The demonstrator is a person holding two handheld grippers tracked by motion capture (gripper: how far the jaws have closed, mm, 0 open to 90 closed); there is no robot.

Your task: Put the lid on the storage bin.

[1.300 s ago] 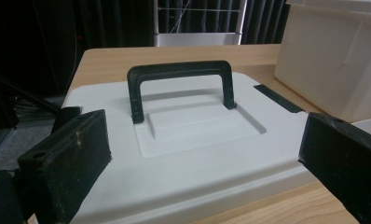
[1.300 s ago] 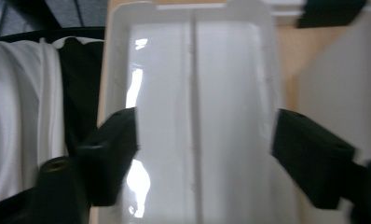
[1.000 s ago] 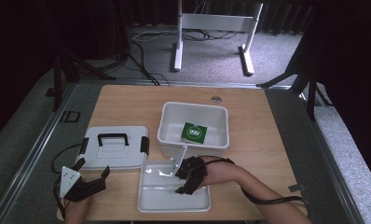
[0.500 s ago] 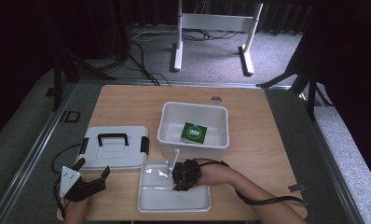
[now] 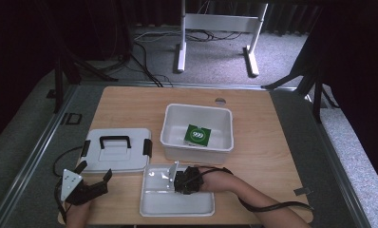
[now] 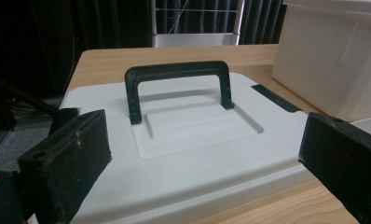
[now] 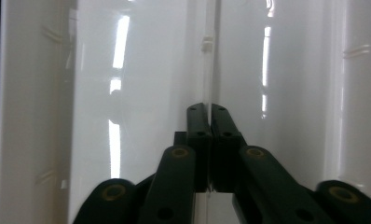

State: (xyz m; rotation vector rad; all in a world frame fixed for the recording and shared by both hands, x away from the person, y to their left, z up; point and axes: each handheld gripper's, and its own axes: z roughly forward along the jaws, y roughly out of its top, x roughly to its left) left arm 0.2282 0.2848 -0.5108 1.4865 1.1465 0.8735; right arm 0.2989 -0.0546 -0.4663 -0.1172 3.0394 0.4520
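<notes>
High view: right gripper (image 5: 176, 177) down in shallow white tray (image 5: 151, 204) at near table edge, jaws just closed, pinching tray's thin centre divider (image 7: 209, 70). Grip looks made; lifting tray left to do. Left gripper (image 5: 93, 180) idle, jaws wide apart, empty, near handled lid (image 5: 114, 154). Behind tray, white bin (image 5: 196, 148) holding green packet (image 5: 197, 135).

Dim room w/ dark edges in the high view; table (image 5: 130, 109) lit from above, soft shadows. Right gripper view: strong glare streaks on white tray (image 7: 127, 70), center-top. Left gripper view: near black jaws blurred at lower corners.
</notes>
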